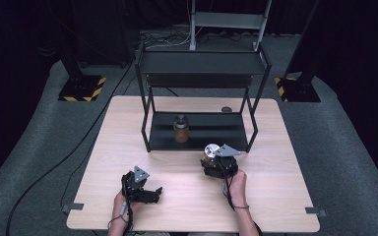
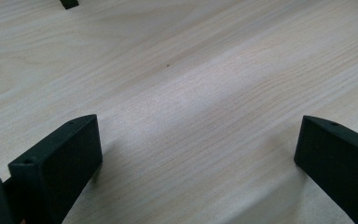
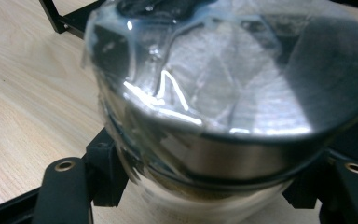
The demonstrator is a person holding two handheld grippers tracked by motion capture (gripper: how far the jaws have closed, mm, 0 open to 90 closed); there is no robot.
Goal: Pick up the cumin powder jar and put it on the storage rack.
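On the left of the pale wooden counter [image 1: 128, 132], near the person's edge, the left tongs [image 1: 153, 192] rest low in the person's left hand [image 1: 123, 206], with a grey three-cornered plate on top. In the left gripper view the left tongs [image 2: 198, 154] stand wide apart with bare wood grain between the jaws, gripping nothing. Farther back, at the middle of the counter, stands a black two-tier metal rack [image 1: 202, 64]; on its lower shelf, left of centre, a small amber jar [image 1: 180, 129] stands upright under a dark lid. To the right, just in front of the rack's lower shelf, the right tongs [image 1: 211, 160] are held by the person's right hand [image 1: 236, 184]. In the right gripper view the right tongs [image 3: 205, 186] are closed on a jar with a shiny metal lid [image 3: 242, 84], one jaw against each side below the lid; its top looks covered with crinkled clear film. The two tongs are well apart.
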